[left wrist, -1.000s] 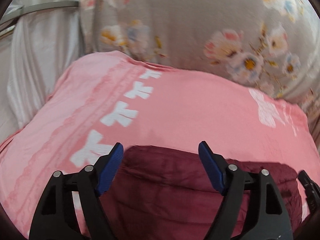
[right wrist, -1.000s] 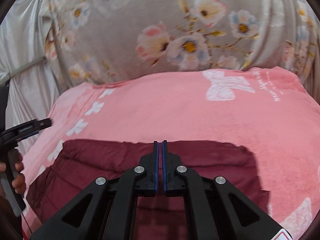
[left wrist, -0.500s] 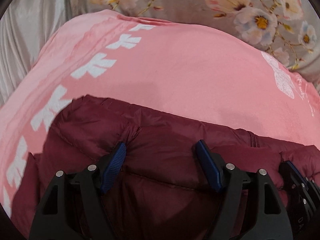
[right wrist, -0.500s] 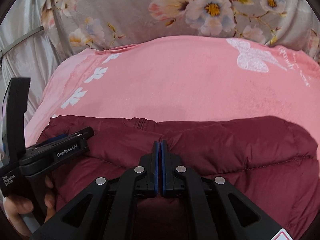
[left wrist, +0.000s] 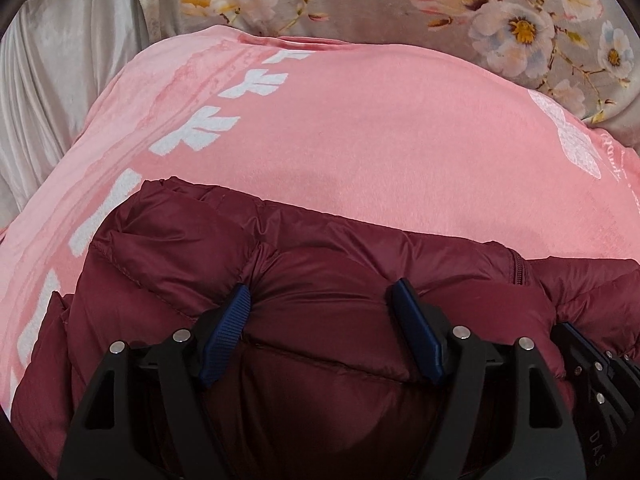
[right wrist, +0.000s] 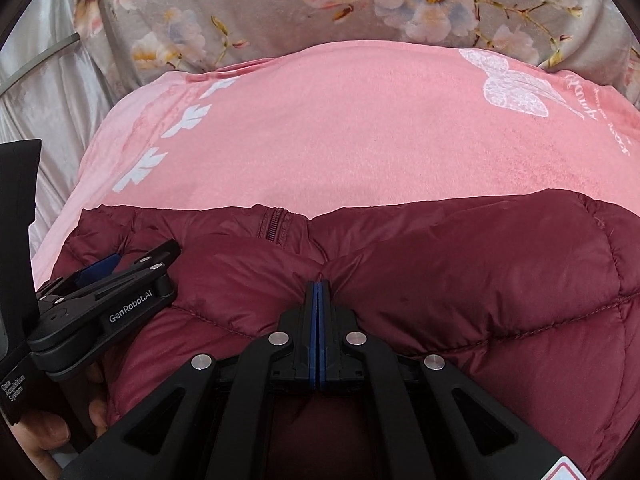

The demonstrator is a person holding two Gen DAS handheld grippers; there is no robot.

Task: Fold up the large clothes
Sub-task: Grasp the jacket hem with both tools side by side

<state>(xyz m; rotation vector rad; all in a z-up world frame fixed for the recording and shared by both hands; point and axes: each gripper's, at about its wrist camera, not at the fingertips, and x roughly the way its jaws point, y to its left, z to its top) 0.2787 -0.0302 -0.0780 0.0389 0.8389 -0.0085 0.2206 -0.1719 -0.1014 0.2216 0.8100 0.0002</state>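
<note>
A maroon quilted puffer jacket [left wrist: 328,272] lies on a pink blanket [left wrist: 380,128], its zipper [right wrist: 274,226] near the far edge. My left gripper [left wrist: 322,298] is open, its blue pads pressed down on the jacket's left part with padded fabric bulging between them. My right gripper [right wrist: 317,286] is shut, and a pinch of jacket fabric [right wrist: 460,264] puckers at its tip. The left gripper [right wrist: 104,276] also shows at the left of the right wrist view, held by a hand.
The pink blanket [right wrist: 360,128] with white bow prints covers the bed. A grey floral quilt [right wrist: 400,4] lies beyond it. Grey satin fabric [left wrist: 52,80] hangs at the far left.
Both grippers moved down and forward with the jacket, whose far edge now lies further up the pink blanket. The left gripper stays open and now presses into the padding; the right stays shut.
</note>
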